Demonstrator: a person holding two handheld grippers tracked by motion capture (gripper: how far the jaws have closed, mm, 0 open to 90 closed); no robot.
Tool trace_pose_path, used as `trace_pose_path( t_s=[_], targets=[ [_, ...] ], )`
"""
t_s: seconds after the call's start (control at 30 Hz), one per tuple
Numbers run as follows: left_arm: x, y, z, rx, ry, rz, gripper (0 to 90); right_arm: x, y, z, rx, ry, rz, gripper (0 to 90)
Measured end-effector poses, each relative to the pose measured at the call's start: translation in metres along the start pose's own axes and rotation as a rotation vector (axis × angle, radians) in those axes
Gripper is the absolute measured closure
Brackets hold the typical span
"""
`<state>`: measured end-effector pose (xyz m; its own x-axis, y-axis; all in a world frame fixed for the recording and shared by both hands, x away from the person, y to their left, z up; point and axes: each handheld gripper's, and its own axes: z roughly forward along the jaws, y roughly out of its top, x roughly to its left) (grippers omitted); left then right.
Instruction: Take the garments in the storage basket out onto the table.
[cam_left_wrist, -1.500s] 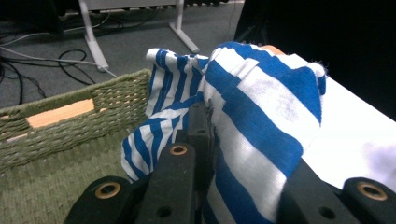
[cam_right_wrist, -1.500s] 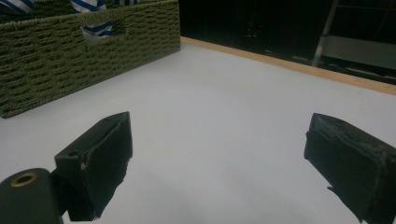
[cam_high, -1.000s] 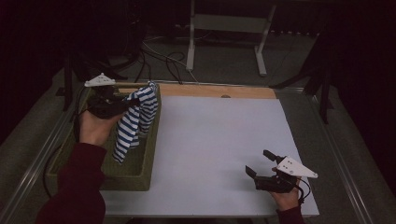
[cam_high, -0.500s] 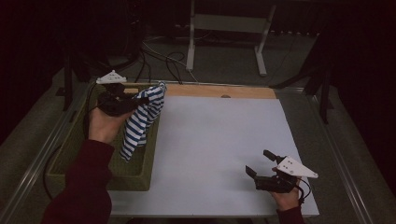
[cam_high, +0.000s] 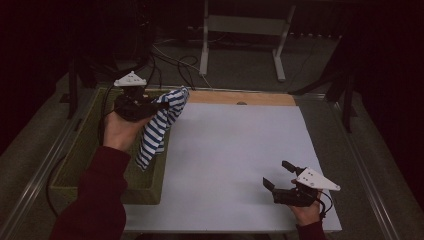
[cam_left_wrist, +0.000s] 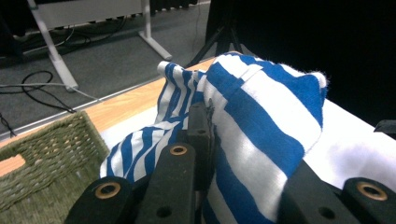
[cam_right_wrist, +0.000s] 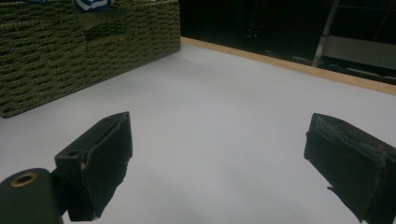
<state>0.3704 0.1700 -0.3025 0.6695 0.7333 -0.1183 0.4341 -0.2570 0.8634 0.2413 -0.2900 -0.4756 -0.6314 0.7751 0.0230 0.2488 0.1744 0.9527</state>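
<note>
A blue-and-white striped cloth (cam_high: 159, 124) hangs from my left gripper (cam_high: 161, 105), which is shut on its upper fold above the far right corner of the green woven basket (cam_high: 75, 165). The cloth's lower end drapes over the basket's right wall. In the left gripper view the cloth (cam_left_wrist: 261, 116) bunches between the jaws of the left gripper (cam_left_wrist: 247, 158), with the basket (cam_left_wrist: 46, 158) below left. My right gripper (cam_high: 277, 175) rests open near the front right of the white sheet (cam_high: 235, 150). Nothing lies between the jaws of the right gripper (cam_right_wrist: 224, 158).
A wooden strip (cam_high: 240, 98) borders the far edge of the white sheet. Beyond the table stand a metal stand (cam_high: 240, 30) and floor cables (cam_high: 175, 60). In the right gripper view the basket wall (cam_right_wrist: 70, 56) rises at the left.
My left hand has carried the striped cloth to the right and a little upward, so more of it hangs over the basket's right wall. The right gripper has stayed still.
</note>
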Motion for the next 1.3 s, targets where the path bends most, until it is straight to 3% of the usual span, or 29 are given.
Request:
trace_pose_path(
  t_s=[0.3, 0.53, 1.3],
  targets=[
    [-0.008, 0.007, 0.006, -0.006, -0.017, 0.013, 81.2, 0.000, 0.000, 0.000, 0.000, 0.001, -0.001, 7.6],
    [-0.016, 0.014, 0.011, -0.034, -0.056, 0.008, 81.2, 0.000, 0.000, 0.000, -0.001, 0.003, -0.001, 7.6],
    [-0.045, 0.028, 0.044, -0.015, -0.129, 0.052, 81.2, -0.001, 0.000, 0.000, 0.000, 0.004, -0.001, 7.6]
  ],
)
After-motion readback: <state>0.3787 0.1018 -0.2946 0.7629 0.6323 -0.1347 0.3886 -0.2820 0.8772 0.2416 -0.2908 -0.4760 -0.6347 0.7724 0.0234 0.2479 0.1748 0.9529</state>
